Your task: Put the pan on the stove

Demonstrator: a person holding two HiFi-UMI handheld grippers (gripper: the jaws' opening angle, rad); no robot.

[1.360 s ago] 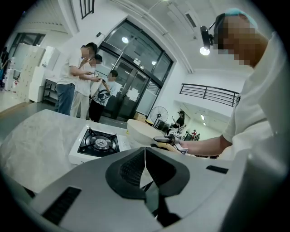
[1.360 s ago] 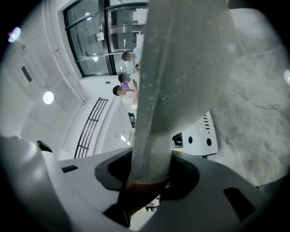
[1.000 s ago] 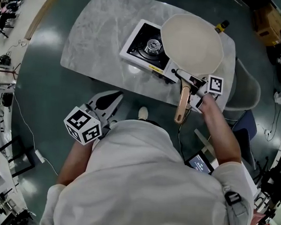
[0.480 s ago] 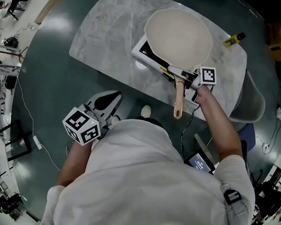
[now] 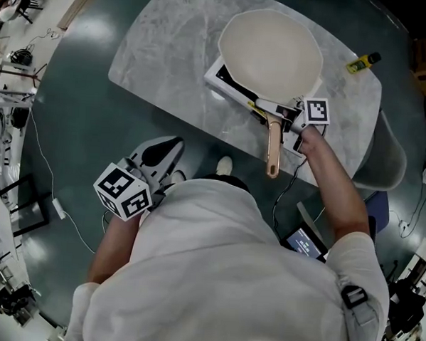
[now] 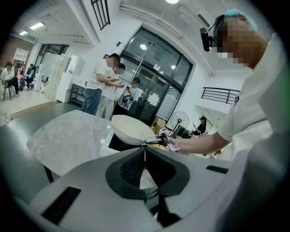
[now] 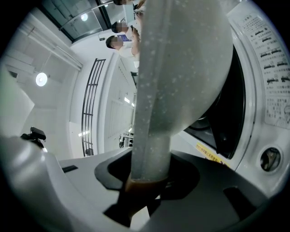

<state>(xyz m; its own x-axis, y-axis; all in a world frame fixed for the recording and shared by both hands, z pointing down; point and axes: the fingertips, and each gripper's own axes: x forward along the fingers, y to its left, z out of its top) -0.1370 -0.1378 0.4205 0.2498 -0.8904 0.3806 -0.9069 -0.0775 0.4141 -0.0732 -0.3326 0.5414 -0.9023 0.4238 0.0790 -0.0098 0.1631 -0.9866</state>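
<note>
Your right gripper [image 5: 278, 124] is clamped on the handle [image 5: 272, 156] of the cream pan [image 5: 271, 48], which lies over the stove [image 5: 222, 75], long axis toward you, handle nearest; your left gripper [image 5: 161, 153] has its jaws together, empty.

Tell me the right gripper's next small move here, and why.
Probably ease the pan straight down until it rests on the stove: the right gripper is shut on its handle, the pan hangs over the stove, and it looks slightly raised.
</note>
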